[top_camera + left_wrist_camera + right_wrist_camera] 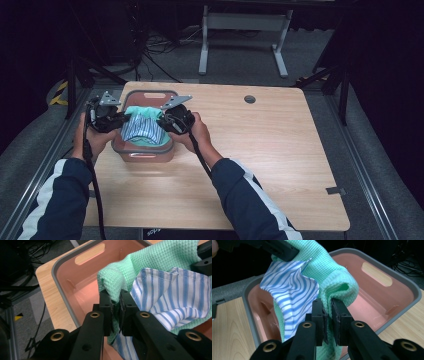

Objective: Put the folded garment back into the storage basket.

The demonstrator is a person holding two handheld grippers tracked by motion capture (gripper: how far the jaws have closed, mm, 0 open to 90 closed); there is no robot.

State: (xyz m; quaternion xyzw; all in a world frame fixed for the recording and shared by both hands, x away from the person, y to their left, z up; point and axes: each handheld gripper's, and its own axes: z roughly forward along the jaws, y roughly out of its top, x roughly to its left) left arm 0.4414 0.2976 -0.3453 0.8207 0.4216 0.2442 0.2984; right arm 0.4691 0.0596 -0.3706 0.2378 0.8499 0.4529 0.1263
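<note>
both claws, the left claw (115, 312) and right claw (327, 320), pinch the green cloth (142, 114) over the pink bin (150, 95); best lower it evenly, tucking the striped cloth (142, 130) inside.

One pink bin (143, 154), one green cloth (155, 258), one striped cloth (175, 297), two grippers, left (115, 302), right (329, 312), one table (270, 150).

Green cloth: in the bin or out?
Partly out: both tongs, left and right, hold the green cloth above the pink bin.
</note>
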